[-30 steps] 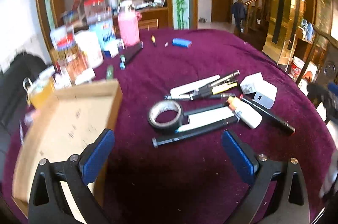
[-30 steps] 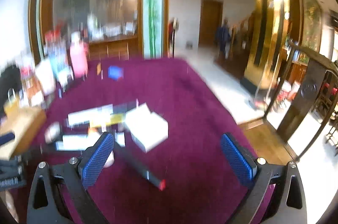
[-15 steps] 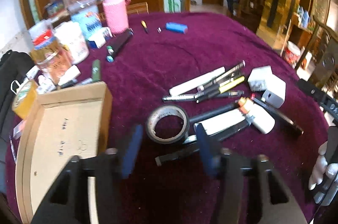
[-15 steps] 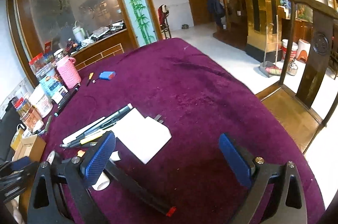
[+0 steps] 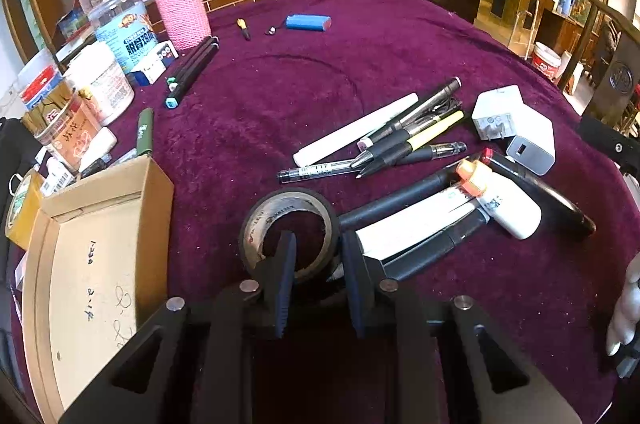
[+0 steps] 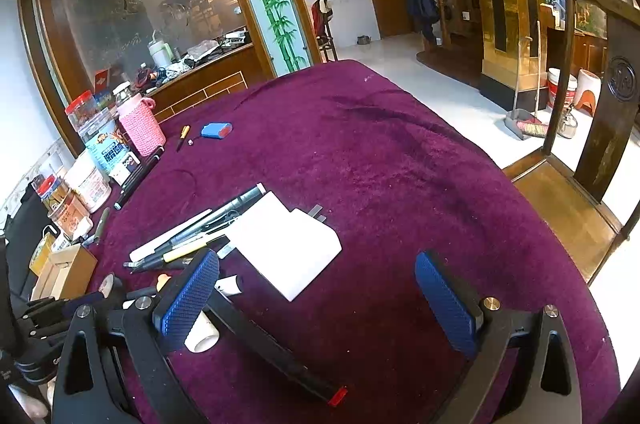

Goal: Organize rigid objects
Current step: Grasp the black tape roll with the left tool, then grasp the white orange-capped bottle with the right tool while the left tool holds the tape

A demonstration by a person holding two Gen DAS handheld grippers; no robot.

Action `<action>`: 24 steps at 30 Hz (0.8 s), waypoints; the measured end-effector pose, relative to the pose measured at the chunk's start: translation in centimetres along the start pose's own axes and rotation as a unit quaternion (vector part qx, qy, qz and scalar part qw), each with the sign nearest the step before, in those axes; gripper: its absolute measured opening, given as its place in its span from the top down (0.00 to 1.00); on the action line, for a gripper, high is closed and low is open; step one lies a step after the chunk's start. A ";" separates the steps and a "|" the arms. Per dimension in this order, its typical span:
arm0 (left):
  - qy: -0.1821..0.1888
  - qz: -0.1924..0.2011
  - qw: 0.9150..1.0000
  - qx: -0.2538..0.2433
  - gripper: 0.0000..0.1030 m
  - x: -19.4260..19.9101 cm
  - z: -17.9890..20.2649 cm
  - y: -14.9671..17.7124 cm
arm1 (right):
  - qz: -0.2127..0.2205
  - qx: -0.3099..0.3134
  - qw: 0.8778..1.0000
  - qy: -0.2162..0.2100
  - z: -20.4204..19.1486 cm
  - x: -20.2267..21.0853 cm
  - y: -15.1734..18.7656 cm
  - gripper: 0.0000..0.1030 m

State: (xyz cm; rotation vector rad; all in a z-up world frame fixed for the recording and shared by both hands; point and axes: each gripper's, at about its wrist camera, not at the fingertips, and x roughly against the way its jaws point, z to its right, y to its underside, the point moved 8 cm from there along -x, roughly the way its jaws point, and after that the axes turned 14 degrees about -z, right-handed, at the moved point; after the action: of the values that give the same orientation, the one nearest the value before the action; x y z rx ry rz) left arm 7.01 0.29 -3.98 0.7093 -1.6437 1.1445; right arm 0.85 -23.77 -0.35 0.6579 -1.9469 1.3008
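Left tool [image 5: 316, 260] clenched across the near wall of the black tape roll [image 5: 289, 229], one finger down inside the hole, the other outside the rim against the white marker [image 5: 416, 224] beside it. Roll lying flat on the purple-clothed counter [image 5: 280, 112], hole facing up, so no long axis to line up with; only the wall between the pads counts. Open cardboard box [image 5: 92, 264] just to the left of the roll, mouth upward, likely the place for it: a lift, then a short carry leftward over the box's near wall. Right tool [image 6: 316, 298] spread wide and holding nothing, hovering over the long black pen [image 6: 276, 352] near the white charger [image 6: 286, 246], well apart from the roll.
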 end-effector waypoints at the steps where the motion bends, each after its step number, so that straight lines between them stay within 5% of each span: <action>1: -0.005 -0.001 1.000 -0.005 0.78 -0.2 0.2 0.0 | 0.000 0.001 1.000 0.001 0.0 0.0 0.0 0.03; 4: -0.023 0.003 1.000 -0.018 0.78 -0.4 0.6 0.1 | 0.001 0.005 1.000 0.003 -0.2 0.0 0.0 0.03; 7: -0.008 0.002 1.000 -0.010 0.91 -0.3 0.5 0.2 | 0.000 0.010 1.000 0.006 -0.4 -0.1 0.1 0.03; 24: 0.073 0.087 0.993 0.042 0.91 9.8 0.1 4.3 | -0.012 0.041 0.999 -0.011 -1.9 -0.4 0.5 0.03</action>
State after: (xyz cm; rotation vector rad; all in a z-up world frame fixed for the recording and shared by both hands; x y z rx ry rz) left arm -0.22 2.46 3.65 0.5292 -1.5645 1.3640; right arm 1.29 -21.84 -0.49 0.7365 -1.9062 1.3705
